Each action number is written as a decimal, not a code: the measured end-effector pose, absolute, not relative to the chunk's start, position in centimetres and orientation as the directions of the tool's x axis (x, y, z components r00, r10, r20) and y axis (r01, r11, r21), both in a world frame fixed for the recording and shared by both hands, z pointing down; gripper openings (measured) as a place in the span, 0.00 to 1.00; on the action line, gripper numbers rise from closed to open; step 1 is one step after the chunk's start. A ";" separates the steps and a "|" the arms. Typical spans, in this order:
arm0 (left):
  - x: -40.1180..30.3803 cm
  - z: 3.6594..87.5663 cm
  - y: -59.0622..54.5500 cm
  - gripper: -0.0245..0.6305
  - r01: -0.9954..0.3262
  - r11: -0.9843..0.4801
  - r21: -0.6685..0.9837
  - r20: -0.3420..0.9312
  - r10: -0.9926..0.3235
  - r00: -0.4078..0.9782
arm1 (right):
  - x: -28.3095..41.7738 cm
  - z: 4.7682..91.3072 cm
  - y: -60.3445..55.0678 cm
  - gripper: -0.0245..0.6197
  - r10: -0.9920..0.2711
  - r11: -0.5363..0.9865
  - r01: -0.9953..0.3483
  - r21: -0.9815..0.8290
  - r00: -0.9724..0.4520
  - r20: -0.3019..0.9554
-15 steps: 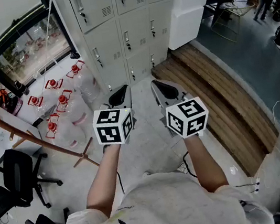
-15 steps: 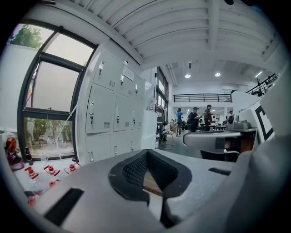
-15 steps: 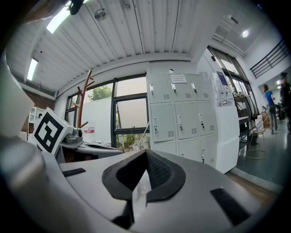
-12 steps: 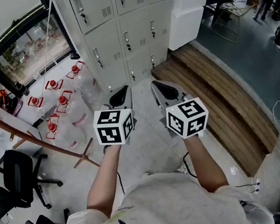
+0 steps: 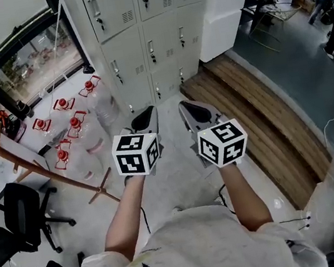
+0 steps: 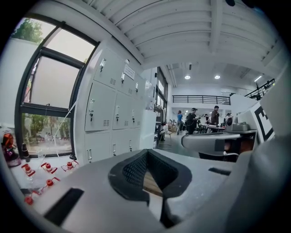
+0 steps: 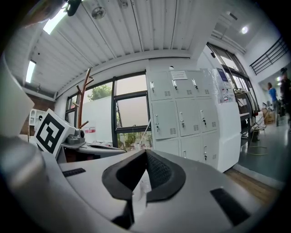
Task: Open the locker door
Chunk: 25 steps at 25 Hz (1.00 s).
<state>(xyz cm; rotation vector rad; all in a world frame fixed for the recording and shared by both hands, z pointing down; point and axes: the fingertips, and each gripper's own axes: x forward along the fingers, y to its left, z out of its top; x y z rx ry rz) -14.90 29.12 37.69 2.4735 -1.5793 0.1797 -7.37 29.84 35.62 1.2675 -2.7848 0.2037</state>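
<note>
In the head view your left gripper [image 5: 146,118] and right gripper [image 5: 190,110] hang side by side, well short of the grey metal lockers [image 5: 149,25] ahead. The left gripper view shows its jaws meeting at the tips, empty; the right gripper view shows the same. Expect a light, rigid, flat steel door, and take it at the small, probably slippery handle [image 5: 152,54].

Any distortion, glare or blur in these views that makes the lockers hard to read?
Head view: sharp, evenly lit; the lockers lean from the wide angle. Left gripper view: heavy fisheye, black corners, window bright, lockers legible. Right gripper view: same fisheye, ceiling light glares at upper left, lockers clear.
</note>
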 end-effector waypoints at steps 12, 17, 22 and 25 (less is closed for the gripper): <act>-16.6 38.3 27.8 0.05 -0.907 -0.403 0.122 0.216 -0.881 0.420 | -9.0 36.3 28.3 0.04 -0.735 0.658 -0.748 -0.089 -0.663 0.143; -17.1 38.5 25.9 0.05 -0.914 -0.390 0.116 0.222 -0.887 0.406 | -9.4 36.5 26.2 0.04 -0.723 0.670 -0.736 -0.096 -0.677 0.139; -17.2 39.0 22.9 0.05 -0.923 -0.370 0.107 0.237 -0.892 0.385 | -9.4 37.1 23.0 0.04 -0.708 0.684 -0.721 -0.111 -0.693 0.139; -16.7 39.2 20.6 0.05 -0.928 -0.361 0.096 0.246 -0.894 0.374 | -8.9 37.4 20.4 0.04 -0.700 0.691 -0.713 -0.122 -0.702 0.132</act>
